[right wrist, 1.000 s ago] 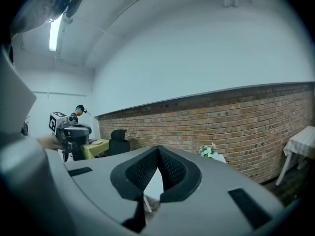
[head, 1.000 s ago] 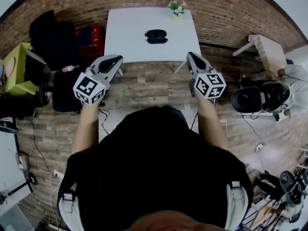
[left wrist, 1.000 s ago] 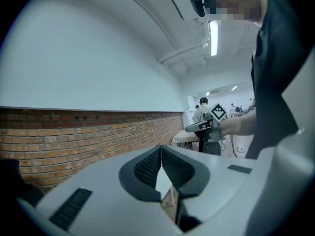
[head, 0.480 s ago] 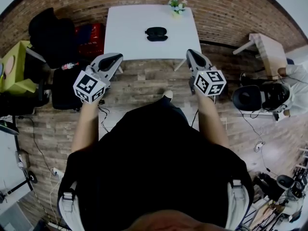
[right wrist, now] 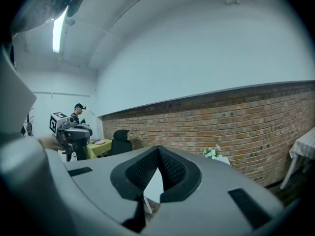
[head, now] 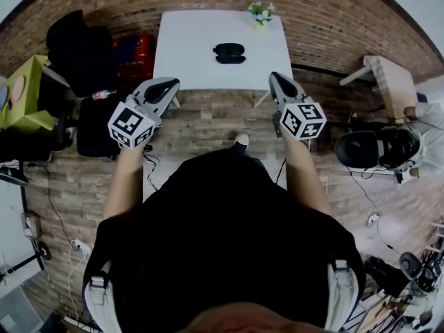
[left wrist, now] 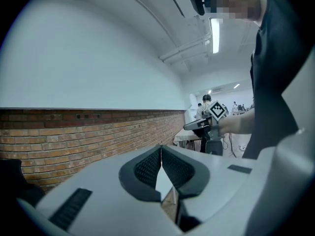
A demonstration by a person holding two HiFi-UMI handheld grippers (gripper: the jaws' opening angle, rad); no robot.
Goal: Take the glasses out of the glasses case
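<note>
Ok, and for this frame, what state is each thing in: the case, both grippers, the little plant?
glasses case: lying on the white table, untouched; looks closed, but too small to be sure.
left gripper: jaws together, nothing between them, held short of the table.
right gripper: jaws together, nothing between them, held short of the table.
flower pot: upright at the table's far edge.

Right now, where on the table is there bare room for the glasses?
The table is bare left of the case, along the near edge, and right of the case. Only the far right corner, by the flowers, is taken.
</note>
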